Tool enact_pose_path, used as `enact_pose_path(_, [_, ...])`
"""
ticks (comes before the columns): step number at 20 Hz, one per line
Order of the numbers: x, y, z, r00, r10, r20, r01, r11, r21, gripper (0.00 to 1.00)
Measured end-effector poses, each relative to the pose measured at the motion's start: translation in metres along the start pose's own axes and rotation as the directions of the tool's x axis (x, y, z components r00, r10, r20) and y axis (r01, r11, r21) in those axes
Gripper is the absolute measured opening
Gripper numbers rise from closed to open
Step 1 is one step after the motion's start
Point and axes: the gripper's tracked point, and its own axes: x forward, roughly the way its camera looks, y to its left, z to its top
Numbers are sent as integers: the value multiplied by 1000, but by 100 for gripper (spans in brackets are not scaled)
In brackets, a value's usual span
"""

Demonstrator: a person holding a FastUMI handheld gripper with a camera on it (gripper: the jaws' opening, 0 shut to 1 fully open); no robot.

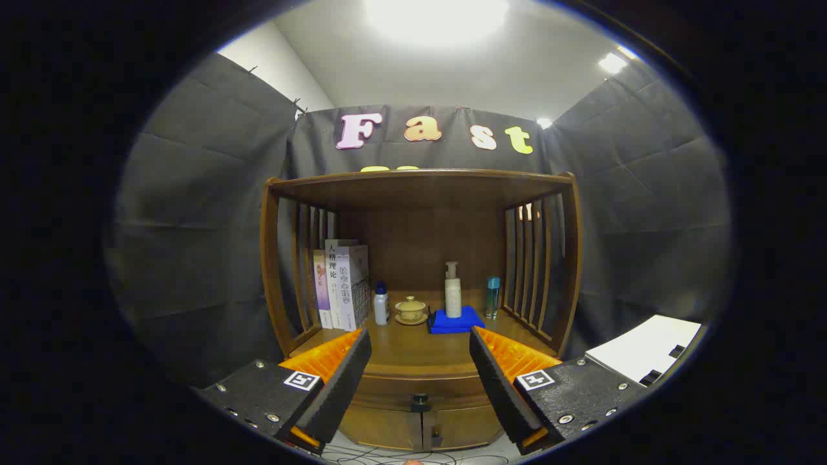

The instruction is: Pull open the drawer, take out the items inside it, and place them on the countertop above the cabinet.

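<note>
A brown wooden cabinet (pixel 420 258) stands straight ahead, with slatted sides and a roof over its countertop (pixel 413 352). Below the countertop, the drawer (pixel 420 391) is closed; its small dark knob (pixel 420 403) sits between and just beyond my fingertips. My gripper (pixel 420 381) is open, with nothing between the fingers, and hovers in front of the drawer front without touching it. What lies inside the drawer is hidden.
On the countertop stand a few books (pixel 342 290) at the left, a small white bottle (pixel 381 305), a lidded tea cup on a saucer (pixel 411 310), a pump bottle (pixel 453 290) on a folded blue cloth (pixel 455 321), and a slim teal bottle (pixel 492 297). A white table (pixel 646 355) lies to the right. Two lower doors (pixel 420 429) sit under the drawer.
</note>
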Motion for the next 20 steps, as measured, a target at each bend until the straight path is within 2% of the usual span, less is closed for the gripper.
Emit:
enact_pose_path(15, [6,-34,-2,996,-88,31,88,996,22,95])
enact_pose_path(20, [5,-44,12,991,-116,73,121,990,-69,95])
